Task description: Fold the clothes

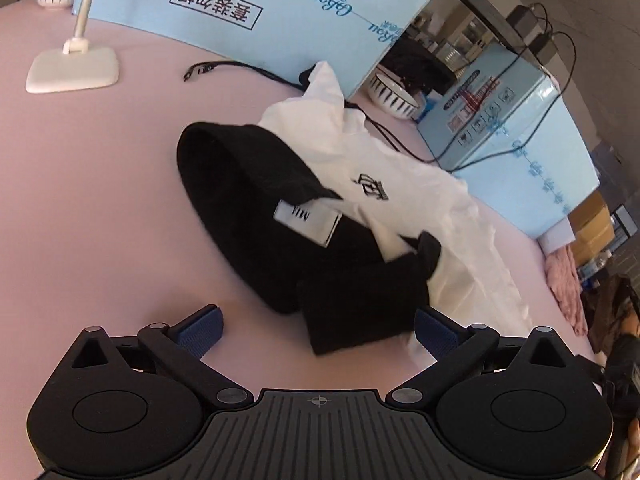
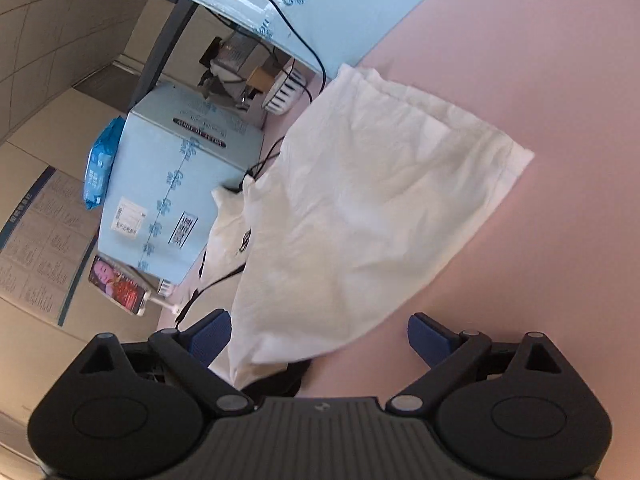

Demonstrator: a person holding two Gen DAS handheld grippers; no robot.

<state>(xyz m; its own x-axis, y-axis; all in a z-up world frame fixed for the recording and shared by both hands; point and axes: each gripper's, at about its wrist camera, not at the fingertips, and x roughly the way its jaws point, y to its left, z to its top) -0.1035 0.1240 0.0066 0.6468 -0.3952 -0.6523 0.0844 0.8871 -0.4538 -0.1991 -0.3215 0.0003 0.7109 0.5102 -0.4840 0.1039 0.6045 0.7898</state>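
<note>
Two claws gape above white shirt [image 2: 360, 216].

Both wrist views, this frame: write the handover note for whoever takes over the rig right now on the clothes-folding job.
Left tool: open, holding nothing, low over the near end of the black fabric garment.
Right tool: open, holding nothing, over the near edge of the white cotton garment.
Both garments lie on the pink table; the black one with the white label partly overlaps the white one.
Done: no neat fold visible on either.
Left: separate them, spread each flat, fold.
</note>
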